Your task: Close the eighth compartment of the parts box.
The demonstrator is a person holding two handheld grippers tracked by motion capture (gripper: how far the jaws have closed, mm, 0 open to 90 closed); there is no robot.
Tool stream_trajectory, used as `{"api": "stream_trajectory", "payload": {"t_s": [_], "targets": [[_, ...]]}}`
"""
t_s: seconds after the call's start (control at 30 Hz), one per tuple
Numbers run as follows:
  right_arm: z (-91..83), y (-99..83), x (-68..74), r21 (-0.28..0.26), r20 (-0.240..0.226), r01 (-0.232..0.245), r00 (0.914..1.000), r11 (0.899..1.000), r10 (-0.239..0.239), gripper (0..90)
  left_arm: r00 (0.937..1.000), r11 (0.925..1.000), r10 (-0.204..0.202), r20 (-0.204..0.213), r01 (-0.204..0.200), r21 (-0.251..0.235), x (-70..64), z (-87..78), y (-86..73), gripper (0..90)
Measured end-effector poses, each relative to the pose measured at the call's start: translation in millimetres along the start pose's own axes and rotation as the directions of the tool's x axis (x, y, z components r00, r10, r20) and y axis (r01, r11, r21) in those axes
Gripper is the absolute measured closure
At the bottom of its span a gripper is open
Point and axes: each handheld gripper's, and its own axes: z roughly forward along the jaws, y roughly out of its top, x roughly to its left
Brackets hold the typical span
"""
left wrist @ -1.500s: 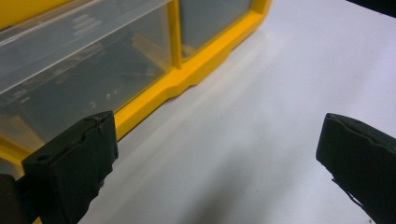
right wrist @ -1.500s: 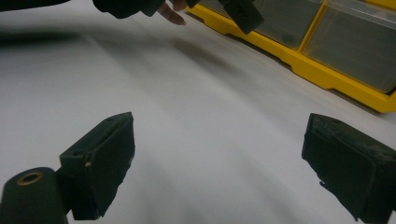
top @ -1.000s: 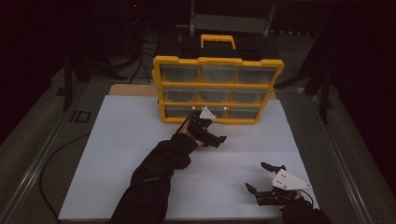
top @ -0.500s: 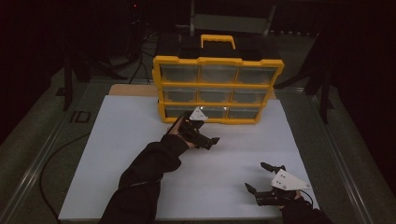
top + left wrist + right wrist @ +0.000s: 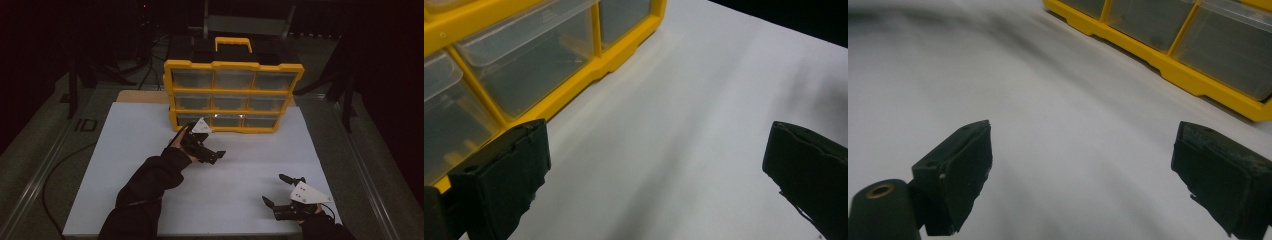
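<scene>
Organizer: yellow drawer organizer [image 5: 232,95] with a black top and yellow carry handle [image 5: 233,44], standing upright at the far edge of the white surface [image 5: 125,165]; three rows of three clear drawers face the person, all pushed in.
Left gripper: left gripper [image 5: 212,155] held above the white surface just in front of the organizer's bottom-left drawer [image 5: 187,119], apart from it; a grey three-cornered plate sits on top.
Left fingers: black fingers [image 5: 504,180] spread wide, nothing between them; in the left gripper view the bottom drawers [image 5: 524,57] lie close at the upper left.
Right gripper: right gripper [image 5: 277,190] low over the near right corner of the surface, well apart from the organizer.
Right fingers: black fingers [image 5: 955,175] wide apart and empty; the organizer's yellow base [image 5: 1168,62] crosses the upper right of the right gripper view.
Arms: dark sleeves enter from the bottom edge.
</scene>
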Motion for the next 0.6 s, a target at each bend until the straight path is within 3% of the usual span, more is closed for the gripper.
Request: {"api": "stream_trajectory", "payload": {"t_s": [0.6], "targets": [[0.7,0.3,0.5,0.005,0.002,0.006,1.0,1.0,-0.006,9.4,0.9992,1.0,0.0,-0.04,0.0,0.009,3.8,-35.8,-30.5,0.0]]}}
